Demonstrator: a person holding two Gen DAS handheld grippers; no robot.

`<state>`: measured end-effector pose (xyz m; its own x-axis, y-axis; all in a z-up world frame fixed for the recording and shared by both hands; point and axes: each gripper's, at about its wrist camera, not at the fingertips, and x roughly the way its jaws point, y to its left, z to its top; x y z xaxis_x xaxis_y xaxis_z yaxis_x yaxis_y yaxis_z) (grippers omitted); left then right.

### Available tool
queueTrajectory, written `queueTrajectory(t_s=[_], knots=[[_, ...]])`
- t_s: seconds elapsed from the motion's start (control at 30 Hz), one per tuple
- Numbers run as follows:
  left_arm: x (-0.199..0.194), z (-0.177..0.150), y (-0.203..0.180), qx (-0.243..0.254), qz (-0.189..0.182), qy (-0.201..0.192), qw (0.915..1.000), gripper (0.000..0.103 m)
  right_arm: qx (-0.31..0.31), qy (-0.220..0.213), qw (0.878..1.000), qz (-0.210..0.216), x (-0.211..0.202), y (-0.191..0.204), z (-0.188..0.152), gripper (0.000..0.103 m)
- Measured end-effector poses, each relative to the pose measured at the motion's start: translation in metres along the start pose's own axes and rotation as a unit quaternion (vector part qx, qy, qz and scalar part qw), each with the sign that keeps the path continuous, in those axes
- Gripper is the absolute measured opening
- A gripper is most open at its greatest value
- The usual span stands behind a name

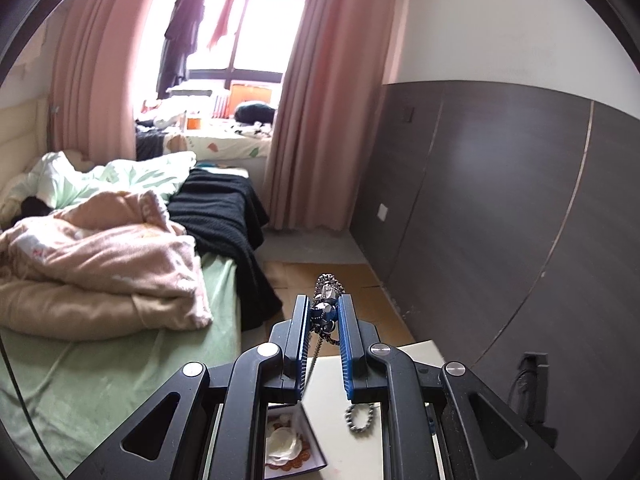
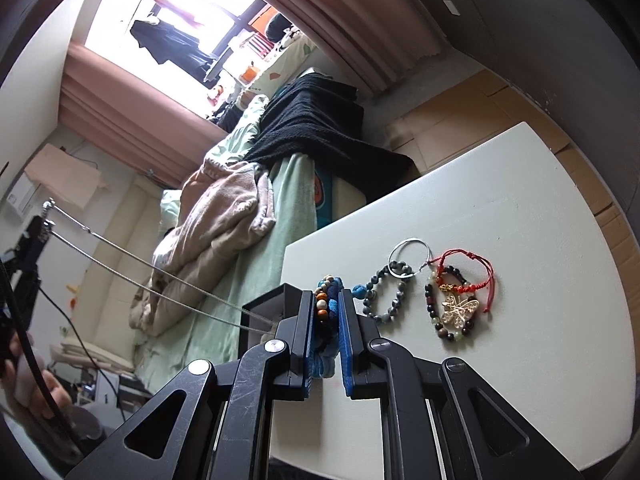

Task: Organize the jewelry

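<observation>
My left gripper [image 1: 325, 312] is shut on a silver chain necklace with a crystal pendant [image 1: 328, 294], held in the air above the white table [image 1: 420, 354]; its chain hangs down to a small open jewelry box [image 1: 294, 446] with a white flower piece inside. In the right wrist view the chain [image 2: 160, 276] stretches taut from the upper left. My right gripper [image 2: 326, 308] is shut on a blue cord bracelet with wooden beads [image 2: 325, 304] by a black box [image 2: 266, 306]. A grey bead bracelet [image 2: 386, 294], silver hoop [image 2: 410, 258], red cord bracelet [image 2: 468, 270] and gold dragonfly brooch [image 2: 458, 310] lie on the table.
A bed with pink and green blankets [image 1: 104, 256] stands left of the table. A dark panelled wall [image 1: 520, 208] is at the right. Cardboard [image 1: 320, 280] covers the floor beyond the table. A dark bead bracelet [image 2: 450, 330] rings the brooch.
</observation>
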<state>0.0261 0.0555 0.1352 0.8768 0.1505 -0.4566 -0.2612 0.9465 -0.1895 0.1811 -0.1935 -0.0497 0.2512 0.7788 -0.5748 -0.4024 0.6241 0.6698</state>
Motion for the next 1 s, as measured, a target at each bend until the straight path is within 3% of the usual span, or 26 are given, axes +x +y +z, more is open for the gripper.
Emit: queueTrajectory(t_s=[0.23, 0.57, 1.0], knots=[[0.0, -0.011, 0.009, -0.031, -0.01, -0.001, 0.9995, 0.014, -0.008, 0.007, 1.0, -0.011, 0.002, 0.002, -0.003, 0.013], [-0.018, 0.007, 0.0, -0.012, -0.023, -0.023, 0.9994, 0.014, -0.011, 0.013, 1.0, -0.023, 0.011, 0.004, -0.005, 0.013], [0.016, -0.048, 0.025, -0.057, -0.011, 0.03, 0.9979, 0.014, -0.02, 0.017, 0.999, -0.027, 0.012, 0.01, -0.011, 0.013]])
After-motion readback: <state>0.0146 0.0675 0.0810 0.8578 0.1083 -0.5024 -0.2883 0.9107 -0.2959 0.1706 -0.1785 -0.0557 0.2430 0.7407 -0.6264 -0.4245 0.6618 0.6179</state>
